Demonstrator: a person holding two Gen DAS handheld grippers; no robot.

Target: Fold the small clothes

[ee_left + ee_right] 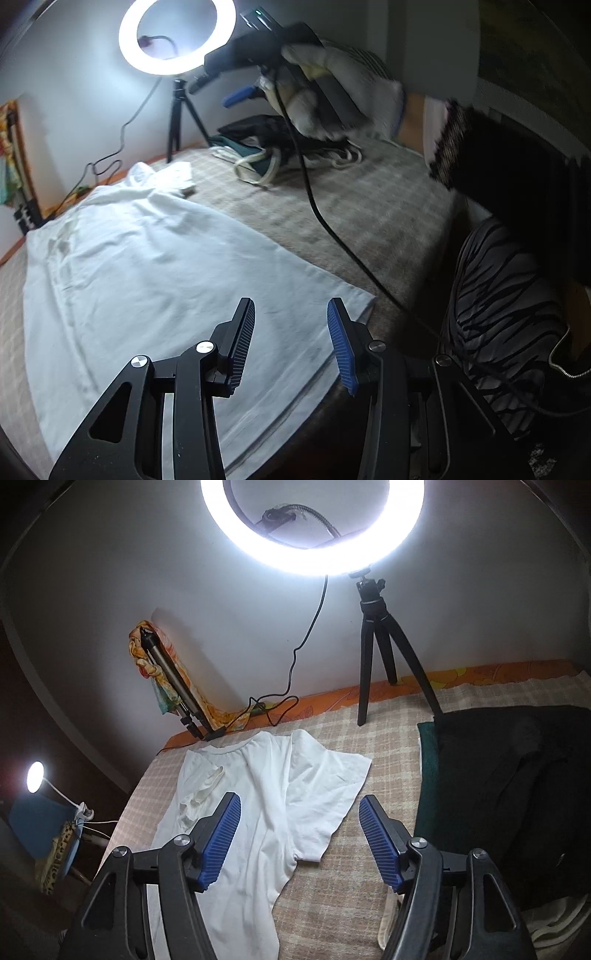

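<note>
Left tongs (291, 345) apart above white t-shirt (147, 266) hem, right tongs (300, 840) apart over its sleeve

White T-shirt (280, 812) lies spread, wrinkled, on checked blanket (373, 746).

one white cotton t-shirt (273, 812), one round glowing ring light (312, 524) on one black three-leg tripod (380, 642), one small round desk lamp (35, 771), one pile of dark folded clothes (509, 782), two black grippers with blue ribbed pads: left gripper (291, 343), right gripper (299, 834).
</note>
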